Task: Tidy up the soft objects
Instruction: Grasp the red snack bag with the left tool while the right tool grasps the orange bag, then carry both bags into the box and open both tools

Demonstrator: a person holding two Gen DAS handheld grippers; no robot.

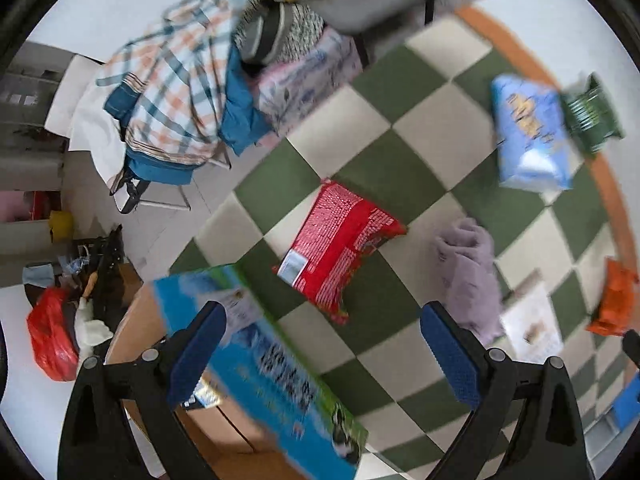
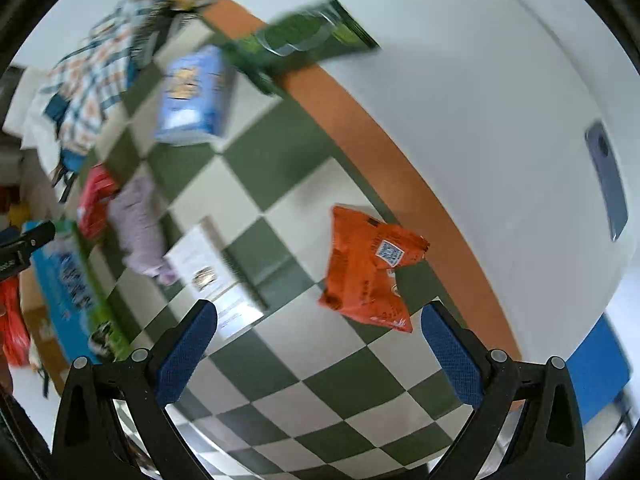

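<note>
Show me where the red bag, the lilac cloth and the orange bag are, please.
red bag (image 1: 340, 246): left wrist view, middle of its printed face.
lilac cloth (image 1: 468, 268): left wrist view, centre of the bunched fabric.
orange bag (image 2: 366, 270): right wrist view, middle of its crinkled face.

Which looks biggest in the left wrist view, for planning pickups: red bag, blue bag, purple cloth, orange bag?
1. red bag
2. blue bag and purple cloth, too alike to rank
3. orange bag, partly cut off

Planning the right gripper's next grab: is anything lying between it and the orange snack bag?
Nothing visible does. The right gripper is open, and only bare checkered tablecloth lies between it and the orange snack bag. The white leaflet sits off to the side.
</note>
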